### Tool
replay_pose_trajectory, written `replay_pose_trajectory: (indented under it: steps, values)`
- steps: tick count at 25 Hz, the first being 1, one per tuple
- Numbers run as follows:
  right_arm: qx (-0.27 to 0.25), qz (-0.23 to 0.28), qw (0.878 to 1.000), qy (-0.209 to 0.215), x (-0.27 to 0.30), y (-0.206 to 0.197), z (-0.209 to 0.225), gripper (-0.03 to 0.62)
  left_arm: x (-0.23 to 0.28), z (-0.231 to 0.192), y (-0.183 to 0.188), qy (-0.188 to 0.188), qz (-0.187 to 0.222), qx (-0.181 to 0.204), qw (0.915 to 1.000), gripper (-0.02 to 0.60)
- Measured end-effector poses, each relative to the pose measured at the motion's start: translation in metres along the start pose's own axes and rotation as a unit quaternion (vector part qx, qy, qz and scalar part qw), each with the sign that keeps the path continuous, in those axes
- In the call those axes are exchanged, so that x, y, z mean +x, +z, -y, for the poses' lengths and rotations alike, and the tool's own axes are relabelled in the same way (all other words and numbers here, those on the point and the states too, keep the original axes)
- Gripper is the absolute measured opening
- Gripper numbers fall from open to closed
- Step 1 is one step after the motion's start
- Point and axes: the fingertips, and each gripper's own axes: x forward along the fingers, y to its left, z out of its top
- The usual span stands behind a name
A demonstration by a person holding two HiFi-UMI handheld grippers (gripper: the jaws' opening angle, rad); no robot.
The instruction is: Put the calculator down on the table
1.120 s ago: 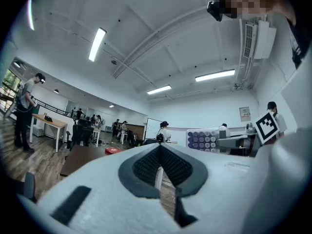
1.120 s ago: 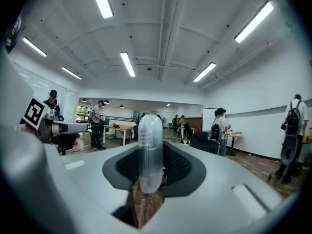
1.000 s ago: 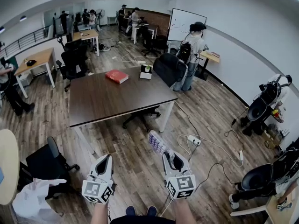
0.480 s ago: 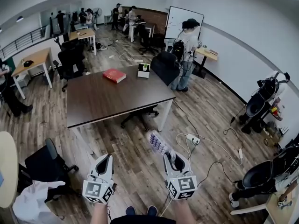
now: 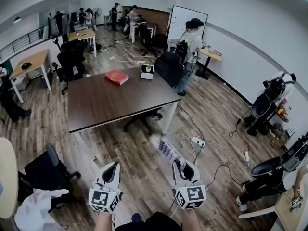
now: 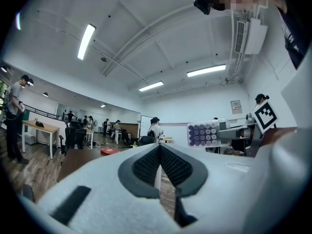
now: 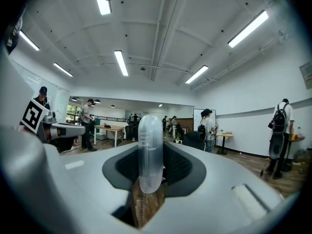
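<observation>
My right claw (image 5: pixel 181 163) is squeezed down to a narrow gap on the calculator (image 5: pixel 166 149), pads pressing on its near end. The calculator juts forward over the wooden floor (image 5: pixel 139 170), well short of the dark counter (image 5: pixel 110 102). Beside it, my left claw (image 5: pixel 113 167) has its jaws together with nothing between them.

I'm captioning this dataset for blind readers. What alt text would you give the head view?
Seen from above, the right gripper grips a calculator with purple keys over a wooden floor, short of a dark brown table. The left gripper beside it is empty; a red book lies on the table's far side.
</observation>
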Motion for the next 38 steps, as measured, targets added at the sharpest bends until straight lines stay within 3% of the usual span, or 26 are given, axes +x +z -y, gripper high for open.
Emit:
replay_pose_trajectory:
  steps: [7,17,21,25,38]
  values:
    - [-0.004,-0.003,1.000,0.005,0.007,-0.002,-0.012,0.118,-0.001,-0.014,-0.001,-0.002,-0.003,-0.005,1.0000,-0.008]
    - [0.014,0.011,1.000,0.005,0.055,-0.013,0.013,0.118,0.037,-0.036,-0.010,0.009,-0.003,0.003,0.9999,-0.006]
    - [0.010,0.012,1.000,0.004,0.087,-0.014,0.034,0.118,0.070,-0.048,-0.005,0.018,0.006,0.012,0.9998,-0.005]
    - [0.045,0.010,0.999,0.019,0.122,-0.014,0.058,0.118,0.110,-0.059,-0.002,0.024,0.011,0.013,0.9996,-0.005]
    - [0.011,0.003,1.000,0.018,0.221,0.011,0.145,0.118,0.235,-0.090,0.029,0.046,0.023,0.014,0.9986,-0.005]
